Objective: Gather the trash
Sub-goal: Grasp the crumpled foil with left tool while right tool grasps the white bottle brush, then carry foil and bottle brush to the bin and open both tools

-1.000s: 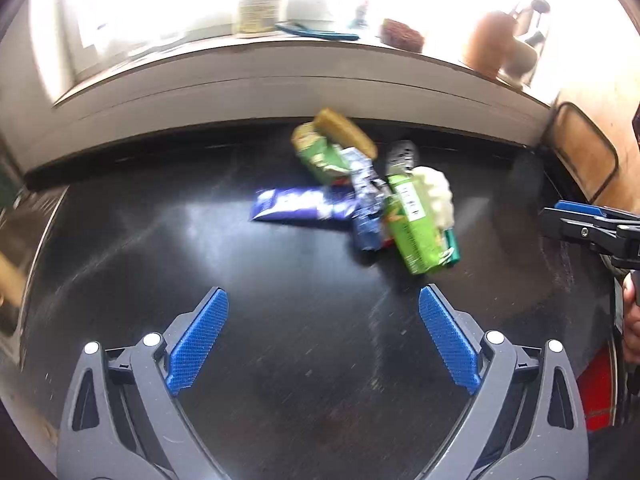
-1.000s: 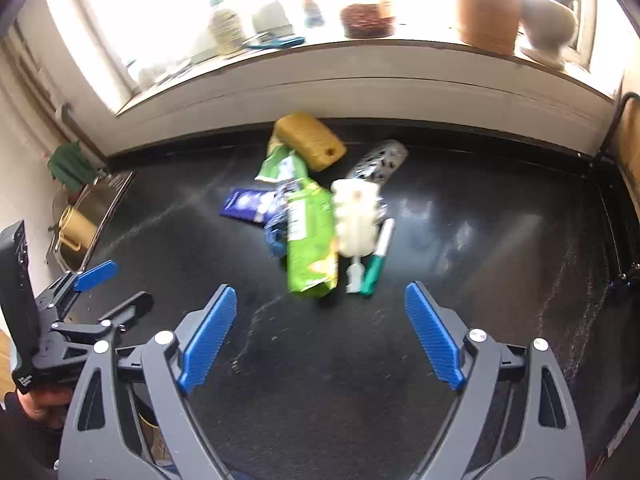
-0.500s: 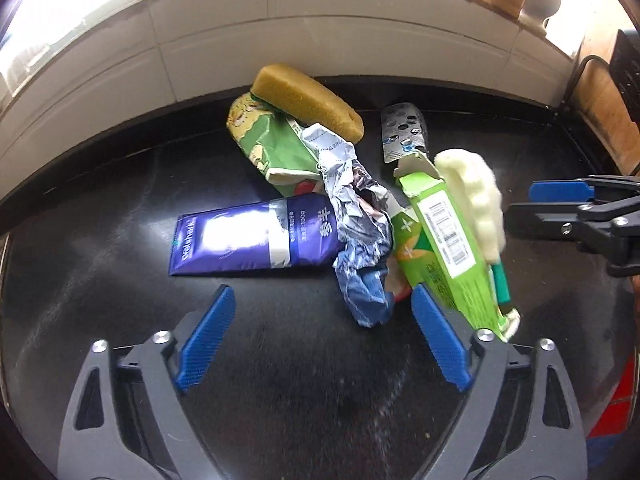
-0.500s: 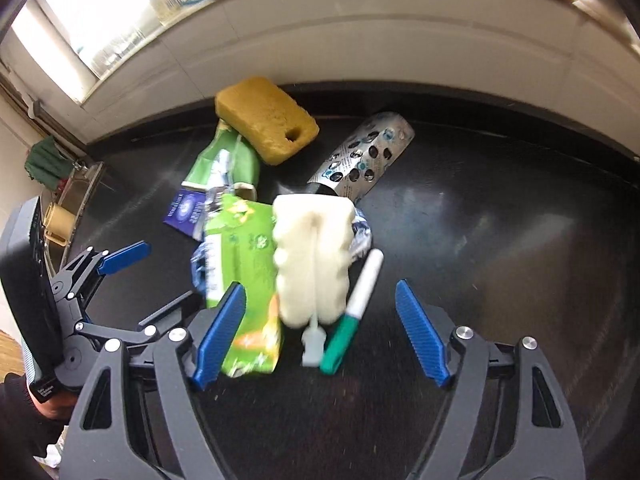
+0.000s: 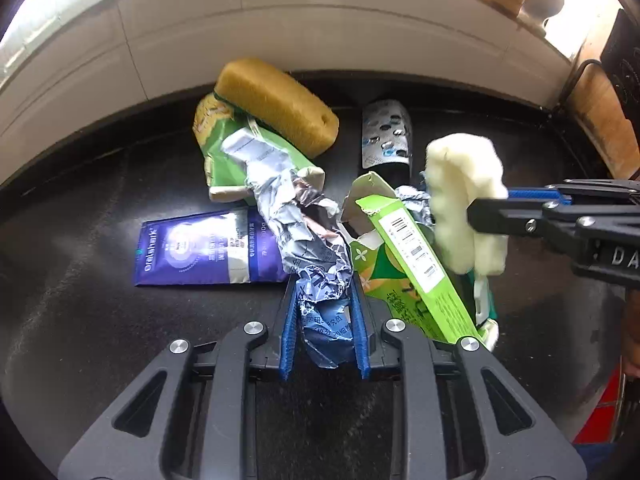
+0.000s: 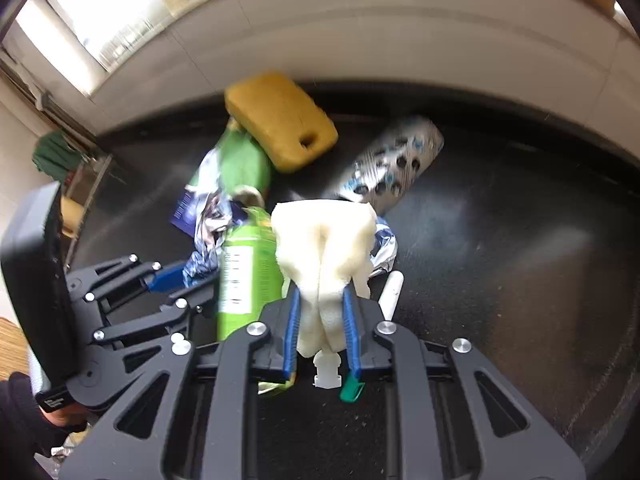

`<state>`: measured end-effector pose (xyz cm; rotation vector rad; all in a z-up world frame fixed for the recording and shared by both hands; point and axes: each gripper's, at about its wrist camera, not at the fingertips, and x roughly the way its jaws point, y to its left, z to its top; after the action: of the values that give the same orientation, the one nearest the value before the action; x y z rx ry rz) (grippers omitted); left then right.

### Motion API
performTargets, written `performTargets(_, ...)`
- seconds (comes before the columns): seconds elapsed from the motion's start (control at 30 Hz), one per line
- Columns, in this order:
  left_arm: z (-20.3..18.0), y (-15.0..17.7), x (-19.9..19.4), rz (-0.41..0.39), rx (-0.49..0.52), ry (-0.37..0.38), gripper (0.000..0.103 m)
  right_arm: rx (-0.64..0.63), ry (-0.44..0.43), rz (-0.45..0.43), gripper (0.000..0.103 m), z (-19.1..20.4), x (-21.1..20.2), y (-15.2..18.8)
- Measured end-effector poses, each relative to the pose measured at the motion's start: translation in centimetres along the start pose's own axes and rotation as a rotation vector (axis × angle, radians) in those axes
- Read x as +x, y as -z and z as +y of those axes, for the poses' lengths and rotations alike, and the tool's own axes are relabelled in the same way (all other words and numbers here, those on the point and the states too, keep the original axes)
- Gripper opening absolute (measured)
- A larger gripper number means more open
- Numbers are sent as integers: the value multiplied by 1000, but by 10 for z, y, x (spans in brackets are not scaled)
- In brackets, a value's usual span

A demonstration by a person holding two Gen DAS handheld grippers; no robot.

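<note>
left gripper (image 5: 324, 320) pinching crumpled foil wrapper (image 5: 316, 264); right gripper (image 6: 320, 328) squeezing white foam piece (image 6: 324, 248).

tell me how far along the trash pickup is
Early: nothing looks collected yet. In hand: the left gripper is shut on the crumpled foil wrapper, the right gripper on the white foam sponge. Left on the counter: yellow sponge, green box, purple tube, blister pack.

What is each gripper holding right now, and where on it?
Left gripper pinches the crumpled foil wrapper at its near, bluish end. Right gripper squeezes the white foam piece at its near end.
</note>
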<state>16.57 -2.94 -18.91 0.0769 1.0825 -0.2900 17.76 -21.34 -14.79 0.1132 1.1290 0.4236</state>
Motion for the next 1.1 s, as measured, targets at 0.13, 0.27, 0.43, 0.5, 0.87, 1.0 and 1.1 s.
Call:
performTargets(0.13,3,5,-37,-23,-34,-15,23,5,-9,-62,18,8,-36,4)
performTargets(0.27,1,17,-64,-33,-41,-37,23,-1,11,-85,18,18,-61,19)
performTargets(0.43,1,45,-94,-38,-60,-49,23,7,38,-78,18,21,-75,46)
performTargets(0.5,-4,54,-98,-33,-60,-44,23,13,45,-75,18,23,-76,58)
performTargets(0.87,3,97,-127,-31,-44,-63,23,-6,49,-102,18,58,-90,89)
performTargets(1.0,19,110,-153,-72,-82,-89,23,-68,20,-115,18,89,-93,86)
performTargets(1.1,35,122,-172,-94,-120,-122,23,-134,-27,-106,18,125,-87,83)
